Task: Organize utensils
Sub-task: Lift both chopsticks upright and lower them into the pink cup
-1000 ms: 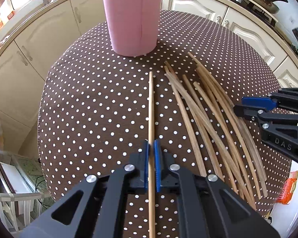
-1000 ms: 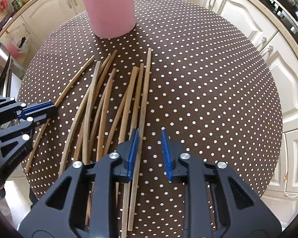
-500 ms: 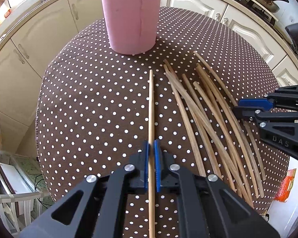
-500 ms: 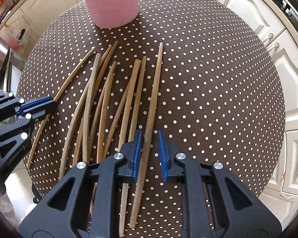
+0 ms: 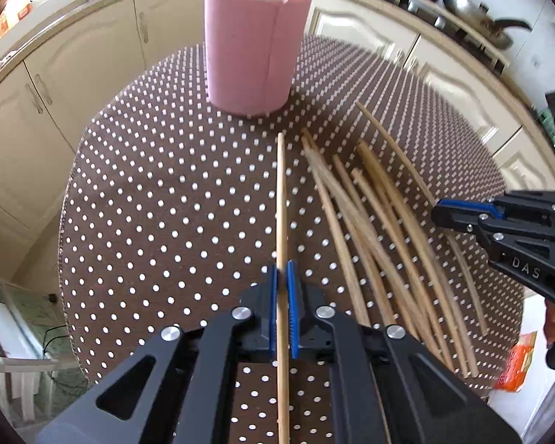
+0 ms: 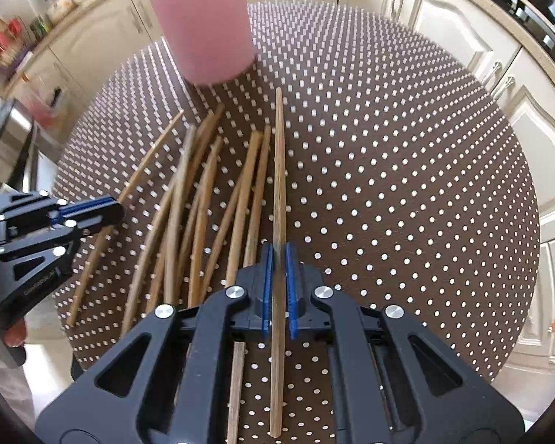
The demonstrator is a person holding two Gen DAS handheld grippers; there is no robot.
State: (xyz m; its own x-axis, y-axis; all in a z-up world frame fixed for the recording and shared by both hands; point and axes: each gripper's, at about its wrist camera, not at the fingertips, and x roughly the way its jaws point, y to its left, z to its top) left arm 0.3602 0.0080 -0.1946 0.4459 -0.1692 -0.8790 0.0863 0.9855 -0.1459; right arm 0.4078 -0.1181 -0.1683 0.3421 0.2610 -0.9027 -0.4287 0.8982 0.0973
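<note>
Left view: the left gripper [image 5: 283,285] is clamped on one chopstick [image 5: 281,199] pointing toward the pink cup [image 5: 253,51].

Right view: the right gripper [image 6: 277,266], its jaws having just closed, pinches another stick [image 6: 279,170] beside the pile [image 6: 196,199] on the table [image 6: 407,185].

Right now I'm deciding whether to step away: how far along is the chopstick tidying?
Barely started. Done: two sticks stand in the pink cup. In hand: the left claw is shut on one chopstick, and the right claw, just closed, grips another chopstick. Left: a loose pile of chopsticks on the dotted tablecloth.
</note>
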